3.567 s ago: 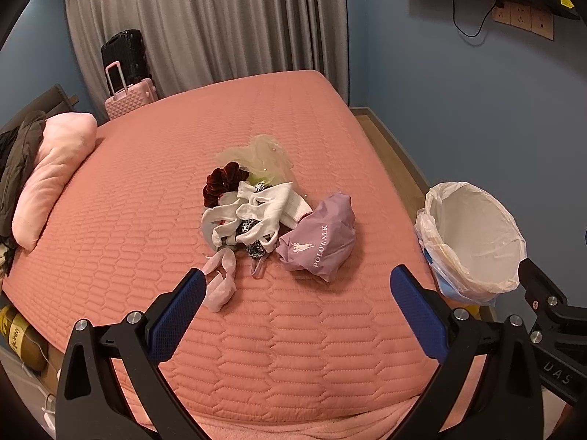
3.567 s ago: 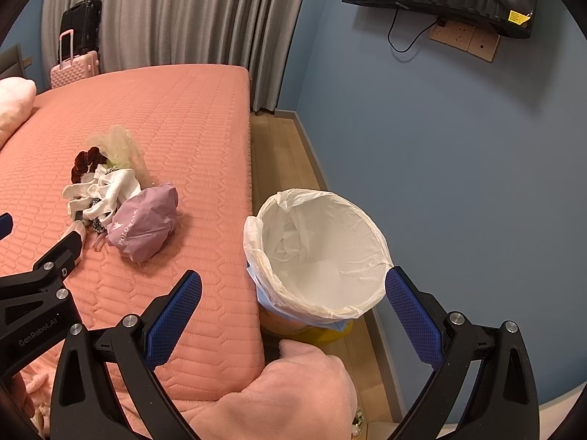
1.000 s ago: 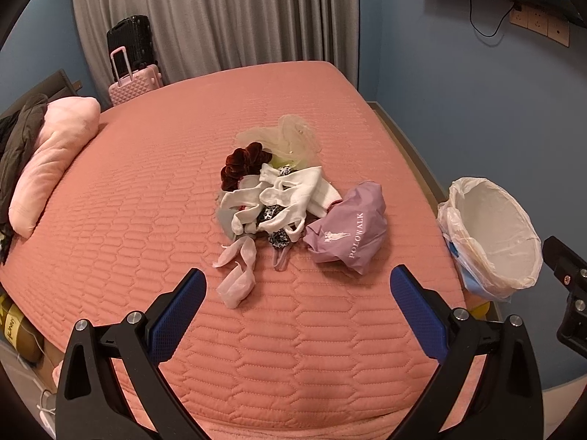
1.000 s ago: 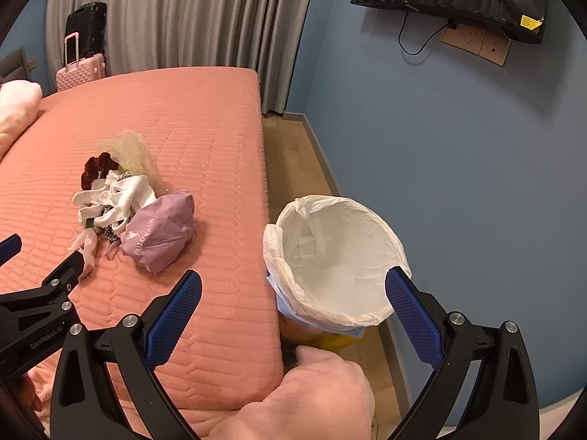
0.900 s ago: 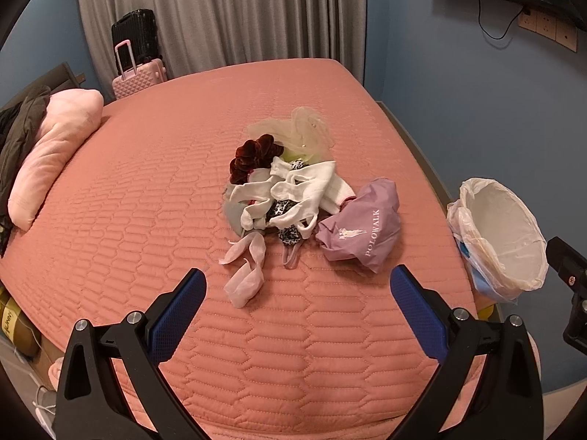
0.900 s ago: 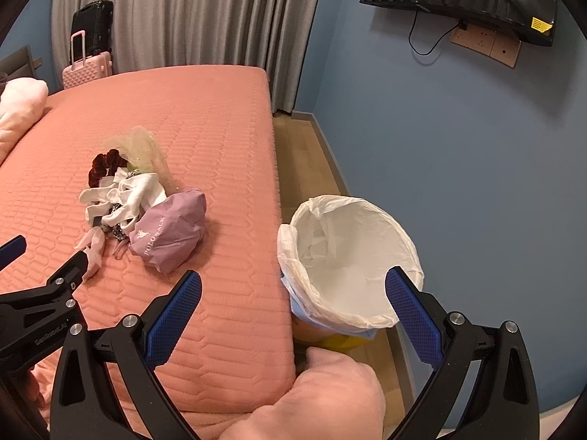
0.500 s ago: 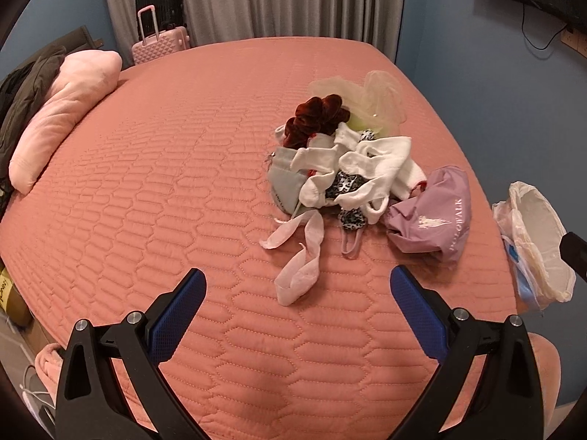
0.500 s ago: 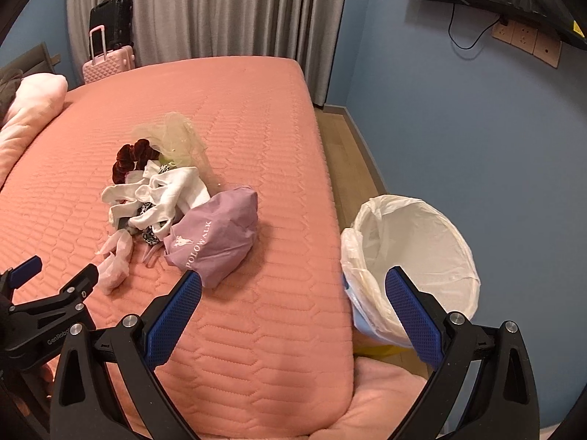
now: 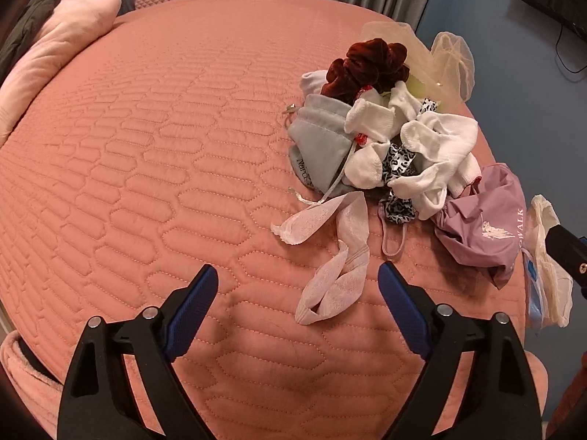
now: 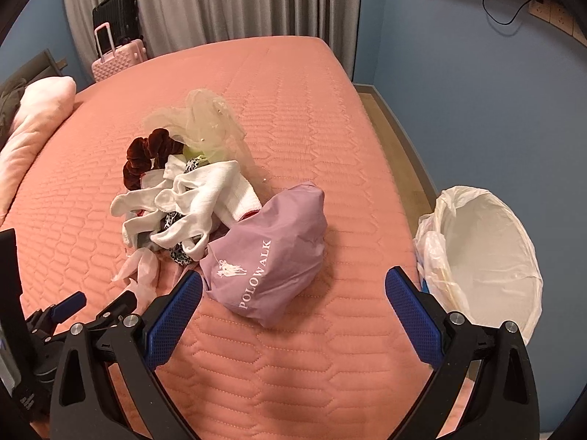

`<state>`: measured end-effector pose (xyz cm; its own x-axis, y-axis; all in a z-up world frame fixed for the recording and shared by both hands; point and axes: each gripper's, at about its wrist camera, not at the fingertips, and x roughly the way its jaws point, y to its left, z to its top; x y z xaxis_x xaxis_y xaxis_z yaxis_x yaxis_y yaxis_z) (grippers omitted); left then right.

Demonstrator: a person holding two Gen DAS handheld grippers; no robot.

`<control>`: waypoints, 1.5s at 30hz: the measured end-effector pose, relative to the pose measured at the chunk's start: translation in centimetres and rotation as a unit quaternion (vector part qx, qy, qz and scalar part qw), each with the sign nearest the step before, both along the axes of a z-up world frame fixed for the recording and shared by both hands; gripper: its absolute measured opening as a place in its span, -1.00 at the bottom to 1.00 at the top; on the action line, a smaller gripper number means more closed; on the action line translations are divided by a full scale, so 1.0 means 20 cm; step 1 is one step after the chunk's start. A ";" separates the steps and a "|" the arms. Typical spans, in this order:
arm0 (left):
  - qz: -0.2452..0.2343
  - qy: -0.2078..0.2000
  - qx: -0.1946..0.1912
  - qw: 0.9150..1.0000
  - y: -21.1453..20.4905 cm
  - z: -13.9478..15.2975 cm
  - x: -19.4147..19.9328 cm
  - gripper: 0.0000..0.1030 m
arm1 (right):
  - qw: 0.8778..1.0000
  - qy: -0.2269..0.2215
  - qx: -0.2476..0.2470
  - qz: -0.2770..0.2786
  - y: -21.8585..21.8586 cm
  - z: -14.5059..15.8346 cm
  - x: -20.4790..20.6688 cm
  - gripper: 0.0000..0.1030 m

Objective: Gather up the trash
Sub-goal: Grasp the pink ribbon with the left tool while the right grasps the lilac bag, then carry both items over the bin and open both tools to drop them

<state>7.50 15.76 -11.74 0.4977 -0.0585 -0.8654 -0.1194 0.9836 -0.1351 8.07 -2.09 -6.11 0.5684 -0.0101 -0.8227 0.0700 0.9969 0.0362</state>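
Note:
A heap of trash lies on the pink bed [image 9: 146,154]: a lilac POLOWALK bag [image 9: 484,234] [image 10: 271,256], white socks [image 9: 422,143] [image 10: 198,198], a grey pouch [image 9: 319,146], a dark red scrunchie [image 9: 363,62] [image 10: 146,154], pale tulle [image 10: 201,117] and a crumpled pink-white strip [image 9: 337,256] [image 10: 141,267]. My left gripper [image 9: 297,293] is open, low over the bed, with the strip just ahead between its fingers. My right gripper [image 10: 293,293] is open, right behind the lilac bag. A bin with a white liner [image 10: 484,245] [image 9: 546,264] stands beside the bed, at the right.
A pink pillow [image 9: 55,55] [image 10: 33,117] lies at the bed's left side. A pink suitcase [image 10: 117,55] with a black one behind it stands by grey curtains. A blue wall and strip of wooden floor [image 10: 400,135] run along the right.
Both grippers have moved forward and down towards the heap. The left one now has the pink-white strip between its fingers. The right one has swung left from the bin to the lilac bag.

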 end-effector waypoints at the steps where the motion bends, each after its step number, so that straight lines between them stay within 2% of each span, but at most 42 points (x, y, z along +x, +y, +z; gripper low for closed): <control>1: -0.002 0.005 -0.001 1.000 0.00 -0.01 0.01 0.48 | 1.000 0.006 0.001 0.001 0.01 -0.02 0.02 0.78; 2: -0.006 0.008 -0.003 1.000 0.00 -0.03 0.02 0.35 | 1.000 0.012 0.003 0.002 0.02 -0.04 0.03 0.73; 4: -0.011 0.017 -0.012 1.000 0.01 -0.05 0.03 0.26 | 1.000 0.023 0.007 0.004 0.03 -0.07 0.05 0.64; 5: -0.011 0.019 -0.017 1.000 0.02 -0.06 0.03 0.15 | 1.000 0.028 0.008 0.006 0.04 -0.09 0.06 0.55; 7: -0.015 0.025 -0.025 0.999 0.02 -0.07 0.03 0.06 | 0.999 0.040 0.010 0.013 0.05 -0.13 0.08 0.36; 9: -0.017 0.027 -0.030 0.999 0.03 -0.08 0.02 -0.09 | 0.998 0.053 0.016 0.019 0.06 -0.18 0.09 0.03; 10: -0.018 0.025 -0.030 0.999 0.05 -0.09 0.02 -0.19 | 0.998 0.060 0.018 0.020 0.06 -0.20 0.09 -0.06; 12: -0.022 0.023 -0.032 0.999 0.08 -0.10 0.01 -0.33 | 0.997 0.067 0.026 0.023 0.06 -0.23 0.09 -0.42; 14: -0.025 0.023 -0.041 0.999 0.10 -0.10 0.00 -0.54 | 0.997 0.067 0.035 0.026 0.06 -0.25 0.08 -0.69; 16: -0.024 0.022 -0.047 0.998 0.10 -0.09 0.01 -0.64 | 0.997 0.063 0.038 0.028 0.06 -0.24 0.07 -0.83; 18: -0.026 0.017 -0.047 0.998 0.11 -0.05 -0.01 -0.65 | 0.997 0.055 0.039 0.033 0.06 -0.21 0.05 -0.97; 26: -0.043 -0.020 -0.043 0.998 0.03 0.14 -0.08 -0.67 | 0.999 -0.007 0.038 0.037 0.01 0.03 -0.04 -0.99; 31: -0.066 -0.054 -0.034 0.996 0.01 0.34 -0.16 -0.67 | 0.997 -0.051 0.047 0.028 -0.05 0.25 -0.10 -0.99; 39: -0.112 -0.103 -0.043 0.987 -0.06 0.60 -0.28 -0.67 | 0.991 -0.123 0.051 0.007 -0.24 0.54 -0.24 -0.99; 45: -0.155 -0.122 -0.056 0.979 -0.29 0.69 -0.22 -0.67 | 0.984 -0.172 0.039 -0.009 -0.37 0.74 -0.32 -0.99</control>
<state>3.12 9.89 2.06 0.6330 -0.3265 -0.7019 0.2310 0.9451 -0.2313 1.60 -9.47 8.77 0.8141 0.0329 -0.5798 0.0577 0.9889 0.1373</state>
